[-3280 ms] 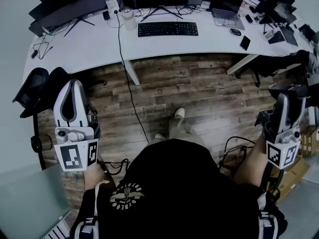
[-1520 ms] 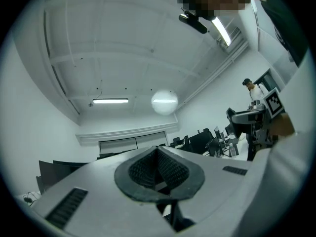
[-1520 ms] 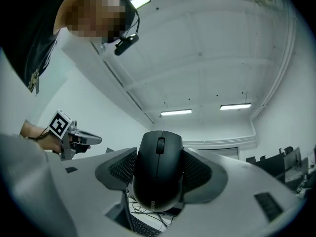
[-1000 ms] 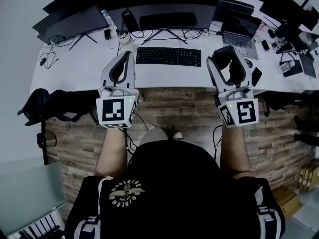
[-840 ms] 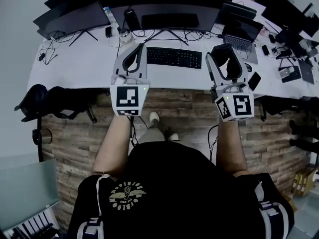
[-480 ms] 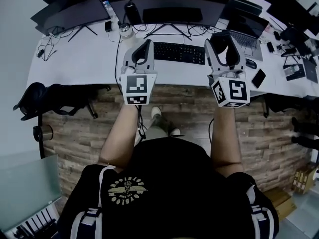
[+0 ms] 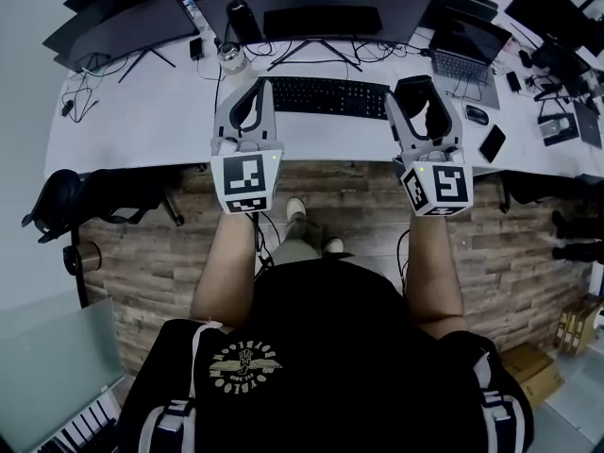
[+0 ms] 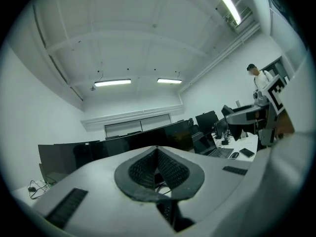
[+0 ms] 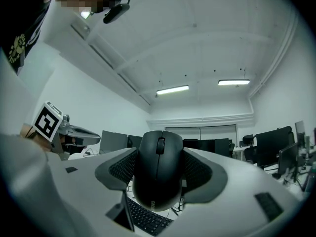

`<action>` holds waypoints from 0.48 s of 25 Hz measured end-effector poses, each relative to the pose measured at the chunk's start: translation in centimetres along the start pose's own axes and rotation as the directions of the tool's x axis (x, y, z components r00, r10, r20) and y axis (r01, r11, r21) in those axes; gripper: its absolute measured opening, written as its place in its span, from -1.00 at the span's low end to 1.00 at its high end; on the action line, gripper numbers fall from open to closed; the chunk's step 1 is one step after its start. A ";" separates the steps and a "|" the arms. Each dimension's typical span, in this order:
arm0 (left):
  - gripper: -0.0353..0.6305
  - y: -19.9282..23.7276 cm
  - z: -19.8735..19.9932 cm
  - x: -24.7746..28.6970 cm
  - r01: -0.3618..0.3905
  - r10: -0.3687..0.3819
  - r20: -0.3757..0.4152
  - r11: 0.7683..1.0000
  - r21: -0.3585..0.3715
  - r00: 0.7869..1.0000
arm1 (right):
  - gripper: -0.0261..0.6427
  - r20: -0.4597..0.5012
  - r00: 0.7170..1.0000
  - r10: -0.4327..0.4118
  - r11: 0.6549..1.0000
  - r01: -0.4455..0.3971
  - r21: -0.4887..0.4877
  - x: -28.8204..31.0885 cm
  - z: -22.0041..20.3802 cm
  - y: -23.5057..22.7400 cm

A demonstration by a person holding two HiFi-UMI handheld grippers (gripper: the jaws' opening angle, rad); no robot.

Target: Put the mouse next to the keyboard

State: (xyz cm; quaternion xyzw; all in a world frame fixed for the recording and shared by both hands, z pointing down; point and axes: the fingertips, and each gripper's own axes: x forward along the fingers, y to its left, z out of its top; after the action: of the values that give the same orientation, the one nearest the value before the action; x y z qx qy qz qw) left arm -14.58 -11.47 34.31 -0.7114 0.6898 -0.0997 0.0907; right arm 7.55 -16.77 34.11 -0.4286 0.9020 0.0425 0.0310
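Note:
A black keyboard (image 7: 326, 96) lies on the white desk (image 7: 151, 111) in front of the monitors. My right gripper (image 7: 416, 87) hovers just right of the keyboard's right end, shut on a black mouse (image 9: 159, 169) that sits upright between the ribbed pads. In the right gripper view the keyboard (image 9: 146, 221) shows below the mouse. My left gripper (image 7: 256, 87) hangs over the keyboard's left end. In the left gripper view its pads (image 8: 143, 171) meet with nothing between them.
A second mouse (image 7: 477, 114) and a phone (image 7: 491, 142) lie right of my right gripper, with a laptop (image 7: 462, 50) behind them. A glass jar (image 7: 229, 57) and cables sit left of the keyboard. Monitors (image 7: 311, 8) line the desk's back. A person (image 8: 257, 78) stands far off.
Both grippers rose from low beside my body to the desk's front edge, then shifted slightly, the left one ending at the keyboard's left end. The mouse stays in the right gripper.

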 end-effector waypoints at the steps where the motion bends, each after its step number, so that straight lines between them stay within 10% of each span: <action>1: -0.89 0.2 0.0 0.3 0.002 -0.002 0.003 1.000 0.004 1.000 | -0.06 -0.001 1.000 -0.005 1.000 0.005 0.006 0.2 -0.1 -0.2; 12: -0.89 1.6 0.4 6.2 0.066 -0.066 0.027 0.998 0.006 0.997 | -0.06 0.010 0.998 -0.059 0.998 0.059 0.022 4.8 0.2 -2.3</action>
State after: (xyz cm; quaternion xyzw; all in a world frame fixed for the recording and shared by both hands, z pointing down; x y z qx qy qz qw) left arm -15.82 -17.68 33.66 -0.7348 0.6644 -0.0949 0.0987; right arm 6.32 -21.84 33.32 -0.4544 0.8892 0.0342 0.0415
